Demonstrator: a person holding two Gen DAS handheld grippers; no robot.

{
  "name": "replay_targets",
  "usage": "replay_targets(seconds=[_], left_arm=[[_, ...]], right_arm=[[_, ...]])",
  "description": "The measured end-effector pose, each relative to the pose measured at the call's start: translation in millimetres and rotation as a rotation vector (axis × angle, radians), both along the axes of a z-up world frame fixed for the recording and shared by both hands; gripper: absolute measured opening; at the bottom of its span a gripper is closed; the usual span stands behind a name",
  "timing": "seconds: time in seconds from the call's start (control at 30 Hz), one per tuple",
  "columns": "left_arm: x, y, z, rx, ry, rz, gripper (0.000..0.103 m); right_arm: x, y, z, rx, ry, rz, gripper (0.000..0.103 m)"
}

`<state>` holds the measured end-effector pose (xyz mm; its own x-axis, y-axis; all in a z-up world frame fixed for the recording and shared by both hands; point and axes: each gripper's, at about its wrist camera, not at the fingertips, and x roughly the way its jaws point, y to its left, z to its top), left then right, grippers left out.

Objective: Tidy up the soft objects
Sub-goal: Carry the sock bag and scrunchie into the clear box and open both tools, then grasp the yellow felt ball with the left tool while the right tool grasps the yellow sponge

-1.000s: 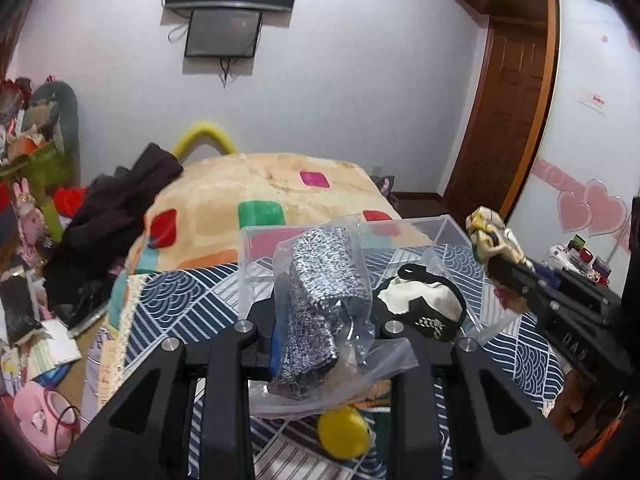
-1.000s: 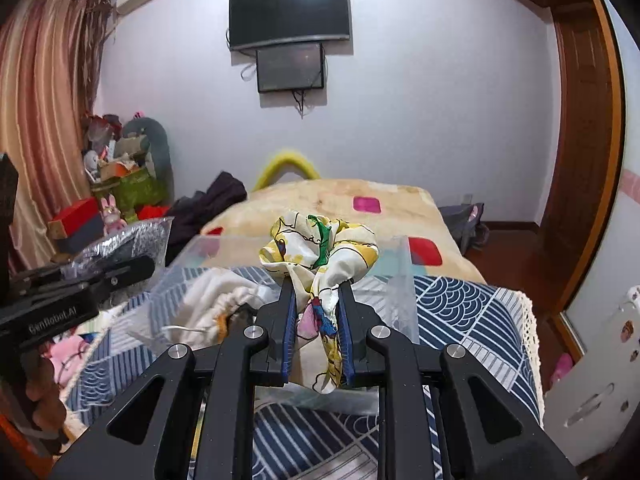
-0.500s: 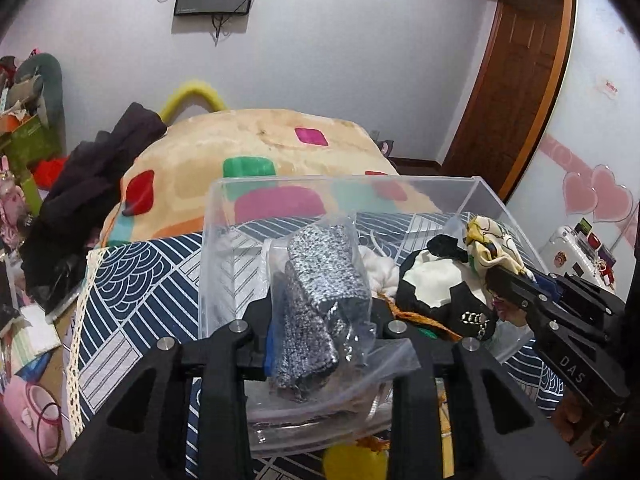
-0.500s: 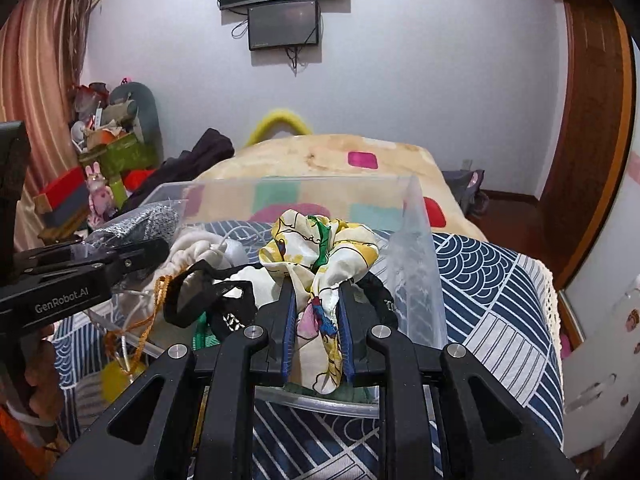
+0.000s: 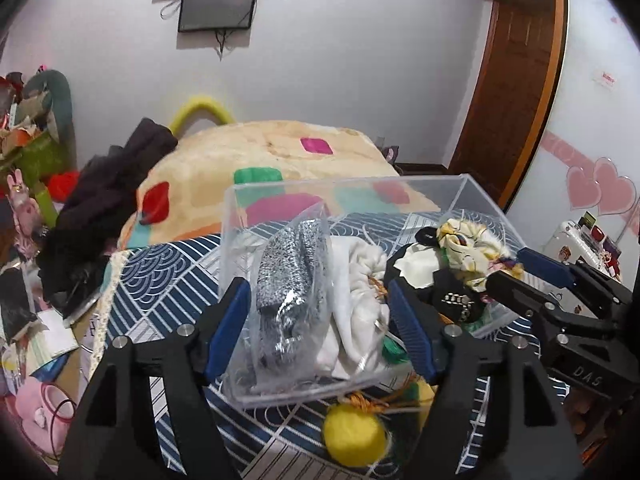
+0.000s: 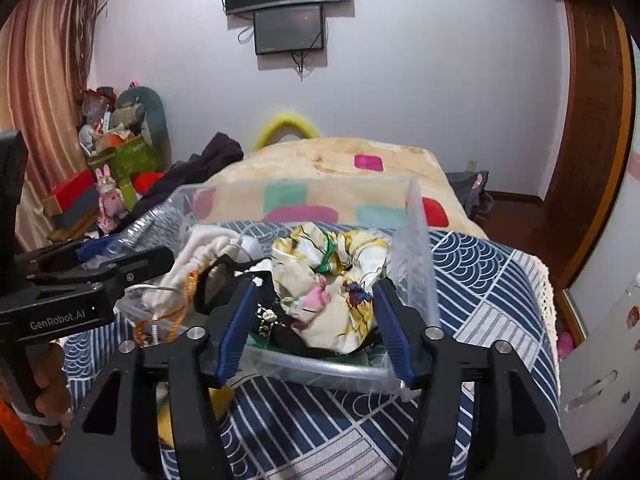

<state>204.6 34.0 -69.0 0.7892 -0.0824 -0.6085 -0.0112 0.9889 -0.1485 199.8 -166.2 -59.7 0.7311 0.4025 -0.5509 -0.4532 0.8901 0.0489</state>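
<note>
A clear plastic box [image 5: 472,188] [image 6: 412,248] stands on the blue patterned bedspread and holds several soft things. My left gripper [image 5: 320,312] is open, its fingers on either side of a clear bag with silver-grey fabric [image 5: 288,284] that rests in the box's left end. My right gripper [image 6: 312,320] is open around a yellow floral scrunchie [image 6: 332,276] [image 5: 468,248] that lies in the box's right end on a black and white cloth [image 5: 448,292]. A white drawstring pouch [image 5: 356,276] [image 6: 204,252] lies between them.
A yellow ball [image 5: 354,436] with orange cord lies on the bedspread in front of the box. A cream blanket with coloured squares [image 5: 280,152] covers the bed behind. Dark clothes [image 5: 112,196] pile at the left. A white cabinet [image 6: 600,360] stands at the right.
Both grippers came down into the box and opened. The silver bag and the floral scrunchie were let go and now rest in the box.
</note>
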Motion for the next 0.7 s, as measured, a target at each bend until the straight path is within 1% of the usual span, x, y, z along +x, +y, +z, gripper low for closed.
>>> replay_targets(seconds=[0.03,0.1,0.13,0.2,0.27,0.33,0.43,0.57,0.7], left_arm=[[-4,0,3,0.003,-0.008,0.007,0.076],[-13,1,11,0.005,-0.031,0.022,0.087],[-17,2,14,0.008,-0.042,0.028,0.089],[-28,3,21,0.021,-0.069,0.045,0.097],[-40,3,27,0.041,-0.094,0.065,0.099],[-49,4,30,0.051,-0.103,0.073,0.100],[-63,8,28,0.040,-0.093,0.075,0.100],[-77,15,19,0.030,-0.067,0.081,0.100],[-85,19,0,0.054,-0.028,0.095,0.100]], right_arm=[[-3,-1,3,0.006,-0.009,-0.001,0.062],[-8,-4,8,0.023,-0.028,-0.002,0.070],[-13,-6,12,0.033,-0.038,-0.001,0.072],[-19,-8,16,0.049,-0.048,0.004,0.080],[-25,-10,17,0.066,-0.052,0.007,0.083],[-29,-10,16,0.074,-0.047,0.013,0.083],[-34,-8,7,0.082,-0.017,0.031,0.083],[-40,0,-9,0.065,0.026,0.057,0.083],[-42,11,-31,0.045,0.097,0.091,0.083]])
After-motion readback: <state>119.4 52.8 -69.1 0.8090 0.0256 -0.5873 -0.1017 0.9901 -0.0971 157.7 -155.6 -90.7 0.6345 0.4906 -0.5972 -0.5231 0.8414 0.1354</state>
